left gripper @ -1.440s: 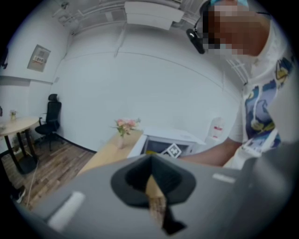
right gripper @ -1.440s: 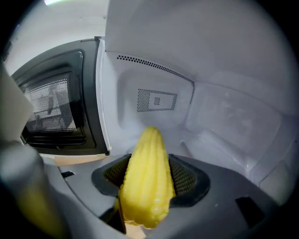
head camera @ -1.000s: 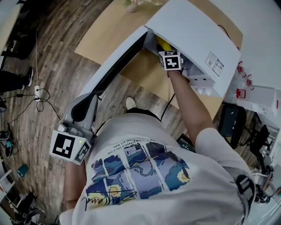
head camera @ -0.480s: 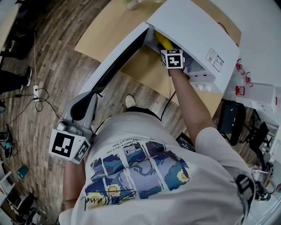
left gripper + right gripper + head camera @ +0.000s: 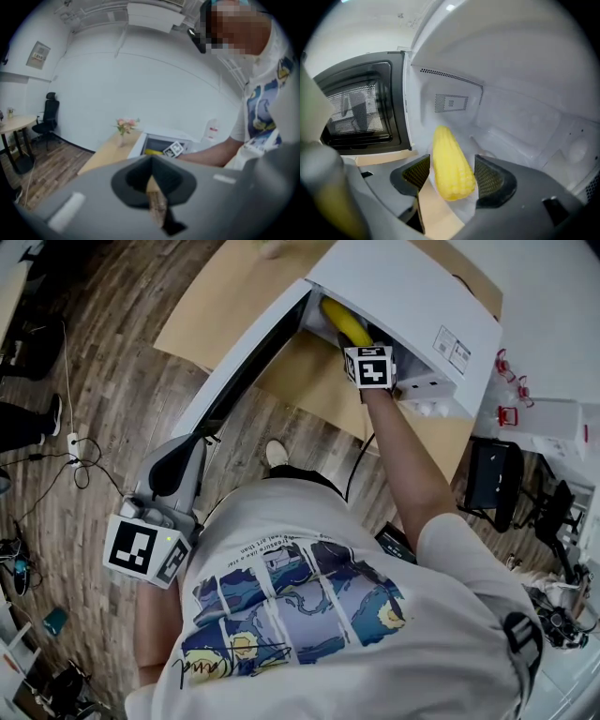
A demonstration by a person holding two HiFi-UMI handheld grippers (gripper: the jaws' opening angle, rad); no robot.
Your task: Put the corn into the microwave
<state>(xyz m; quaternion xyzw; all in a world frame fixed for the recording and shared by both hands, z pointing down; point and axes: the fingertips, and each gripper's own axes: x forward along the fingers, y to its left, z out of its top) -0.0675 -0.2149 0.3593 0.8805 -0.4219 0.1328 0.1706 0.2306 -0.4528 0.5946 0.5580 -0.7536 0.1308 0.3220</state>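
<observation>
The yellow corn (image 5: 445,145) lies on the floor of the white microwave (image 5: 412,306), just inside its opening, and shows there in the head view as the corn (image 5: 342,322). My right gripper (image 5: 452,165) reaches into the cavity. Its jaws stand open on either side of the corn's near end, with a small gap at each pad. The microwave door (image 5: 248,371) is swung wide open to the left. My left gripper (image 5: 190,444) hangs low beside the door's outer edge, jaws shut on nothing. In the left gripper view the left gripper (image 5: 151,161) points toward the microwave (image 5: 164,140).
The microwave sits on a light wooden table (image 5: 216,306) with a small vase of flowers (image 5: 124,126) at its far end. A black office chair (image 5: 492,493) stands at the right over wood floor. Cables (image 5: 80,451) lie on the floor at left.
More of the corn now shows beyond the right gripper, which has drawn back a little from the cavity. The left gripper has stayed where it was.
</observation>
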